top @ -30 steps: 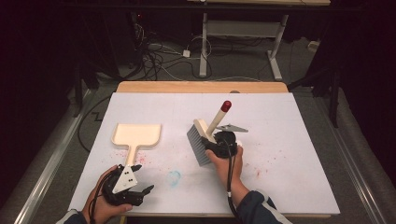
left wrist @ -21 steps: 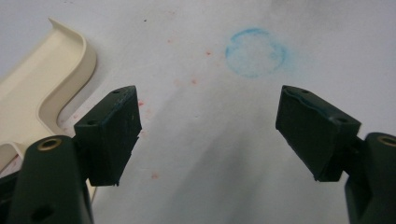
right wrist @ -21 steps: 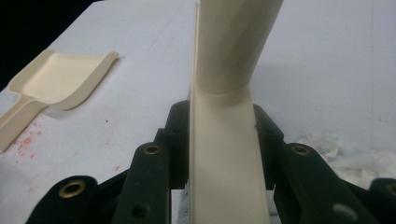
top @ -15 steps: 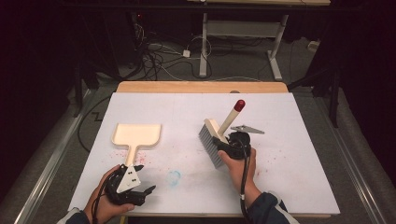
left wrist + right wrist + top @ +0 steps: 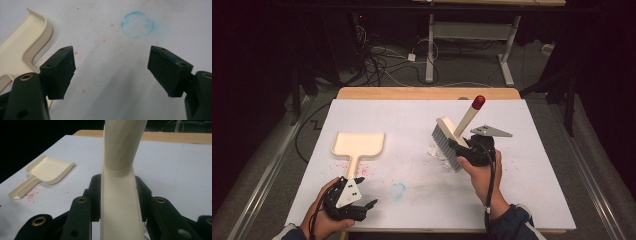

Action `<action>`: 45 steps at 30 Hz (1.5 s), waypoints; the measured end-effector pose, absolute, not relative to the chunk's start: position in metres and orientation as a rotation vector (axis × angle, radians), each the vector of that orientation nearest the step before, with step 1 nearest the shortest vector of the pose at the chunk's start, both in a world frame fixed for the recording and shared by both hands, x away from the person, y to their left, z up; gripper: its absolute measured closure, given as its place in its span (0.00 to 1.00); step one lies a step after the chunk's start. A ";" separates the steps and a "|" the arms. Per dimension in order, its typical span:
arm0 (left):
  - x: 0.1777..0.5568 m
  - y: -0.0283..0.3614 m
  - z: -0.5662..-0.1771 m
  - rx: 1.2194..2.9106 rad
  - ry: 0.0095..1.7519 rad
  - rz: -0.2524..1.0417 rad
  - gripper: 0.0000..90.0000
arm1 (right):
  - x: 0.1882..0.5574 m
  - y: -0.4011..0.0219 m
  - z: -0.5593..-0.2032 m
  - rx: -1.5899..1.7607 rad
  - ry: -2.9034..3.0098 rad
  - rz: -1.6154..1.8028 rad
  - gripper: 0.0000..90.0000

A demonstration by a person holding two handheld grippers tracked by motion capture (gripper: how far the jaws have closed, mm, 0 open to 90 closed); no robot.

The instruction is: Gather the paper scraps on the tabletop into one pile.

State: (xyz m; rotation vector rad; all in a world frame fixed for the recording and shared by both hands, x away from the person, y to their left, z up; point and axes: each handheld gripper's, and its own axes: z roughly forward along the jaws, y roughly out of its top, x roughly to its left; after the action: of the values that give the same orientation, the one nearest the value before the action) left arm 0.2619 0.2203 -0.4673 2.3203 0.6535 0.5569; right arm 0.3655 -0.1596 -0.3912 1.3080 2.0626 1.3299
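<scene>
Brush handle clamped between right claw jaws

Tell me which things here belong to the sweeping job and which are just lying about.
Part of the job:
- brush, clamped in the right gripper
- dustpan, flat on the table
- small clear bits beside the bristles
- left gripper, open near the dustpan's handle

Just lying about:
- blue ring stain
- red specks
- cables on the floor
- desk frame behind
</scene>
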 end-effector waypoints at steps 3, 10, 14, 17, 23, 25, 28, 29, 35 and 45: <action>0.262 0.220 -0.467 2.323 0.654 0.558 0.24 | 0.363 -0.168 -0.386 1.286 2.030 1.288 0.75; 0.262 0.220 -0.467 2.322 0.656 0.561 0.24 | 0.364 -0.189 -0.385 1.285 1.954 1.170 0.75; 0.262 0.220 -0.467 2.322 0.656 0.561 0.24 | 0.372 -0.200 -0.394 1.318 1.914 1.055 0.75; 0.262 0.220 -0.467 2.323 0.656 0.562 0.24 | 0.379 -0.202 -0.408 1.352 1.913 0.973 0.75; 0.262 0.219 -0.467 2.326 0.658 0.562 0.24 | 0.388 -0.186 -0.430 1.346 1.964 0.894 0.75; 0.262 0.219 -0.467 2.328 0.659 0.561 0.24 | 0.387 -0.176 -0.431 1.316 1.969 0.880 0.75; 0.262 0.219 -0.467 2.331 0.649 0.574 0.24 | 0.386 -0.162 -0.433 1.296 1.985 0.889 0.75; 0.262 0.219 -0.467 2.330 0.651 0.572 0.24 | 0.385 -0.158 -0.434 1.281 1.989 0.888 0.75; 0.262 0.219 -0.468 2.328 0.660 0.560 0.24 | 0.383 -0.137 -0.434 1.235 2.013 0.917 0.75; 0.261 0.221 -0.468 2.324 0.664 0.576 0.24 | 0.380 -0.138 -0.424 1.199 1.998 0.951 0.75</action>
State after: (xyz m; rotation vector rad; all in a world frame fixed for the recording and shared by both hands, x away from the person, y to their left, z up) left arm 0.2607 0.2205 -0.4678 2.3243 0.6641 0.5761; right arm 0.3796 -0.1382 -0.4239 1.1990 1.9976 0.9508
